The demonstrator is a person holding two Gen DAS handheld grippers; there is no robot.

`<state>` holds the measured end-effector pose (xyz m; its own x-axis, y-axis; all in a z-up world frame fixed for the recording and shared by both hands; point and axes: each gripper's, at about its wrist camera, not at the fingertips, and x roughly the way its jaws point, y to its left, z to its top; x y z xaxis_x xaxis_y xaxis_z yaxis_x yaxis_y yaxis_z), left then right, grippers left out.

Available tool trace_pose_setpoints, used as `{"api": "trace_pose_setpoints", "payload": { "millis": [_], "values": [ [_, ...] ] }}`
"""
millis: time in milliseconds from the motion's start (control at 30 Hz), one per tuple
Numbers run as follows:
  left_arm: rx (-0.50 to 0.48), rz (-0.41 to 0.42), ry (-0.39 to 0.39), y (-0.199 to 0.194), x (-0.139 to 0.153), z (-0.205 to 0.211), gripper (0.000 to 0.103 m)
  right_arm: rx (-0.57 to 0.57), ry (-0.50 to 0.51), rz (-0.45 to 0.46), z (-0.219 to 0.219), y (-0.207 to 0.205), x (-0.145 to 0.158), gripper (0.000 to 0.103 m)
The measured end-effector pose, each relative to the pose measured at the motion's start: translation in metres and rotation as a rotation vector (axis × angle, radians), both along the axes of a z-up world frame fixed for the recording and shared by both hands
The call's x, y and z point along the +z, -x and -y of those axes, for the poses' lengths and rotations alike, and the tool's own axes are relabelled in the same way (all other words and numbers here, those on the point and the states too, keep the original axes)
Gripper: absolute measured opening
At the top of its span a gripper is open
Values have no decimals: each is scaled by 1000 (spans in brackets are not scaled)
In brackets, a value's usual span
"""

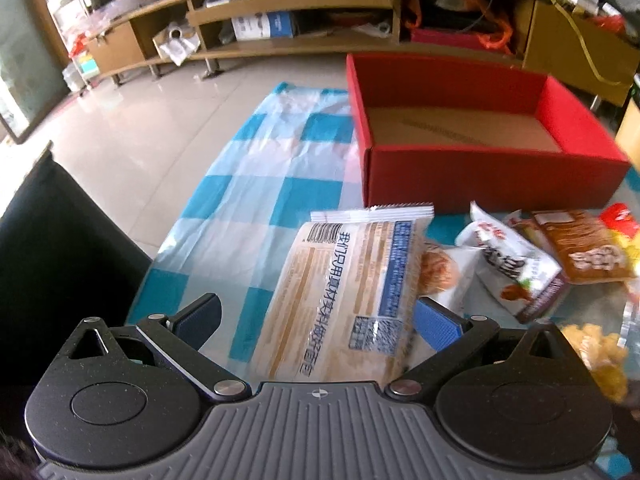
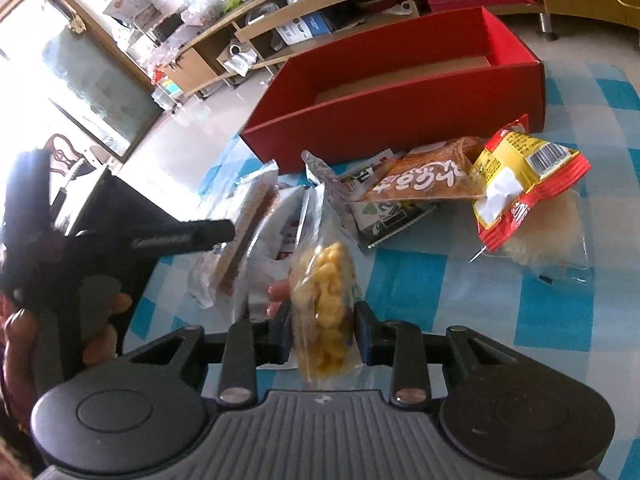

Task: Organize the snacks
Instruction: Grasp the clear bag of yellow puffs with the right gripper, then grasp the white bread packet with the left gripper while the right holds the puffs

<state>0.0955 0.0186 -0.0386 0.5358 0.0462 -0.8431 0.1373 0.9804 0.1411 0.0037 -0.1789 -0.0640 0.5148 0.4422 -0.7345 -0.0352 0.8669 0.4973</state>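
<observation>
An open red box (image 1: 496,176) stands at the back of the blue-checked cloth, empty; it also shows in the right wrist view (image 2: 400,116). My left gripper (image 1: 320,316) is open, its fingers on either side of a large beige bread packet (image 1: 344,292) that lies on the cloth. My right gripper (image 2: 322,336) is shut on a clear bag of yellow puffs (image 2: 324,304), held above the cloth. A brown packet (image 2: 428,176), a yellow-red packet (image 2: 520,176) and a white packet (image 1: 508,264) lie in front of the box.
A black chair (image 1: 52,256) stands at the table's left edge. A clear noodle bag (image 2: 552,232) lies at the right. Wooden shelves (image 1: 288,12) with clutter run along the far wall across a tiled floor.
</observation>
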Motion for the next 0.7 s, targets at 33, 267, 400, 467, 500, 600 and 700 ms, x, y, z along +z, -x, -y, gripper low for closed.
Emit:
{"api": "trace_pose_setpoints", "payload": {
  "millis": [33,267,400,467,500,600,700],
  "values": [
    [8,-16,12,-4,-3,-2,103,1,-7,-8,2,0,-2,30],
    [-3,-98,157,-11,-3,-16,59,-35,-52,-66,16,-4,-15,27],
    [-34,-94,167,4,7,-17,54,-37,-44,-45,20,-1,-7,26],
    [-59,-93,183,16,13,-19,54,-30,-48,-35,21,2,-4,26],
    [-64,-95,193,18,15,-19,54,-25,-50,-32,20,2,-3,26],
    [-43,-93,183,26,15,-24,76,-20,-22,-20,20,9,3,26],
    [15,-69,130,23,11,-28,95,-24,12,-31,22,13,1,26]
  ]
}}
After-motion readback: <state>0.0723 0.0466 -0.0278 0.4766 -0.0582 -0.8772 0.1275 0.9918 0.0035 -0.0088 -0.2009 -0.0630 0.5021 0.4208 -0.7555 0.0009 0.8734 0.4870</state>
